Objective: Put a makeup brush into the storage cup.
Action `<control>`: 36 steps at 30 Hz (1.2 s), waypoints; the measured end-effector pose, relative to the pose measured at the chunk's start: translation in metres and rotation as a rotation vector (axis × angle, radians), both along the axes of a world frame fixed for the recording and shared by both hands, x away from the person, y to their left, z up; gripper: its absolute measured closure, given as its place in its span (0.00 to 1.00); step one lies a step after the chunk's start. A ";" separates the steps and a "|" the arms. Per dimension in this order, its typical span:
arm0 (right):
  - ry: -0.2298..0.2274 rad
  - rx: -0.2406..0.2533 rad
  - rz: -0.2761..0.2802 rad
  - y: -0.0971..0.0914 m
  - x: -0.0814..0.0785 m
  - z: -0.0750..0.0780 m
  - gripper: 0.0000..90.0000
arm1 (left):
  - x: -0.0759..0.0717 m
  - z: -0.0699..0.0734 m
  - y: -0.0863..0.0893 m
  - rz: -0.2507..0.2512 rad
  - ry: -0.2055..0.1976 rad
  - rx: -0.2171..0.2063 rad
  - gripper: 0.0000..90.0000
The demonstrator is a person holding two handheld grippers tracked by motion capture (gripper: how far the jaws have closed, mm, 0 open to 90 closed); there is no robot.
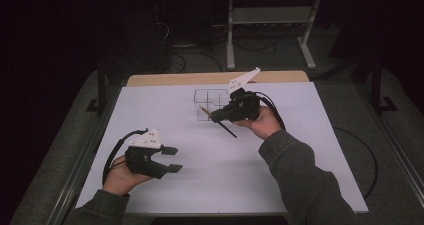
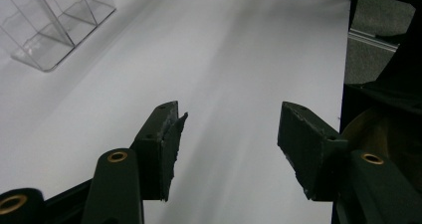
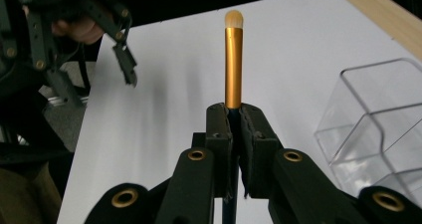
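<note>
Clamped in the right gripper [image 3: 234,119], fingers shut tight on its dark handle, a makeup brush [image 3: 233,59] hangs beside the clear organizer [image 1: 210,104]. Left gripper [image 2: 229,134] hovers wide, empty. Tilted, the brush could strike the organizer's rim and slip.

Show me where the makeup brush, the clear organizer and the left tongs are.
makeup brush [image 3: 233,64], right gripper view, on its gold ferrule.
clear organizer [image 3: 378,109], right gripper view, on its near wall.
left tongs [image 2: 229,144], left gripper view, midway between the open jaw tips.
</note>
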State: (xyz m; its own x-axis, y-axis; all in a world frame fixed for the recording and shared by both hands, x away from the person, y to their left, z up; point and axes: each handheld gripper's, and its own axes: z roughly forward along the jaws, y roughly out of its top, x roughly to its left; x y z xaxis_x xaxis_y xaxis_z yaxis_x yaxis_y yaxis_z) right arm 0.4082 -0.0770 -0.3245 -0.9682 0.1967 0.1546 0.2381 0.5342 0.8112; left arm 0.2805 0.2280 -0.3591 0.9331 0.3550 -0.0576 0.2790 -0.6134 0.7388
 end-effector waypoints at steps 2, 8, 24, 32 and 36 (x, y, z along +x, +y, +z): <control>-0.008 0.002 -0.006 0.002 0.005 0.003 0.92 | -0.001 -0.003 0.002 0.004 0.000 -0.010 0.45; -0.015 0.018 -0.021 0.008 0.018 0.010 0.92 | -0.004 -0.010 0.010 0.031 0.006 -0.037 0.43; -0.035 0.090 -0.078 0.023 0.049 0.022 0.92 | -0.005 -0.019 0.018 0.063 0.012 -0.054 0.42; -0.056 0.114 -0.107 0.027 0.061 0.028 0.92 | -0.007 -0.020 0.021 0.075 0.016 -0.069 0.41; -0.060 0.125 -0.122 0.030 0.067 0.030 0.92 | -0.006 -0.022 0.021 0.076 0.021 -0.073 0.41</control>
